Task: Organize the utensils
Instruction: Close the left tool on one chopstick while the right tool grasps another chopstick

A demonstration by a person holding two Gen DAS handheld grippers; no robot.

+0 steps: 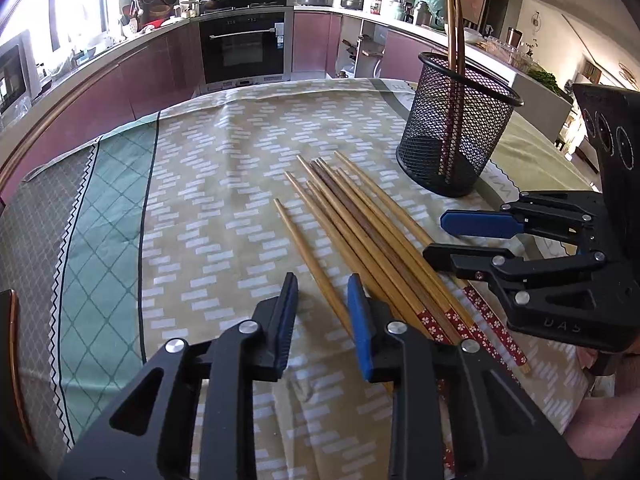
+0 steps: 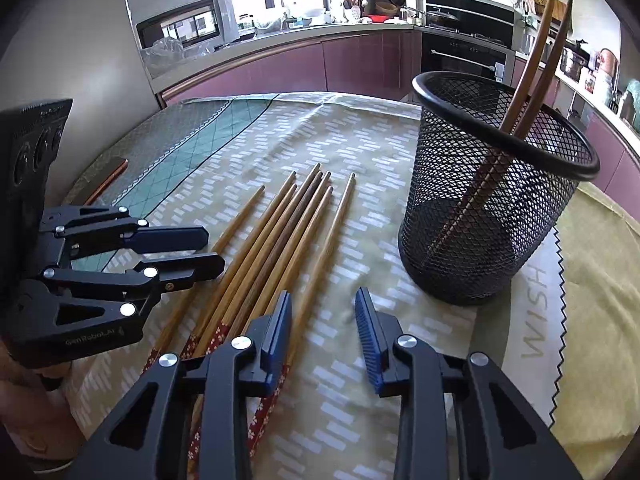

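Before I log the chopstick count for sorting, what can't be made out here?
- Loose chopsticks: handle ends hidden under the left gripper; right wrist view, under the right gripper.
- Mesh holder: mesh blurs the chopstick tips inside.
- Table: near edge cut off.

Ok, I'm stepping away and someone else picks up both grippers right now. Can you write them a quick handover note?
Left gripper: fingers apart, nothing between them, hovering over the left side of the chopstick pile.
Right gripper: fingers apart, nothing held, over the tablecloth just right of the pile.
Mesh holder: upright at the far right of the pile, with two chopsticks leaning inside.
Done: those two are stowed.
Left: about eight chopsticks lie side by side on the cloth, patterned red ends toward the grippers; each still goes into the holder.
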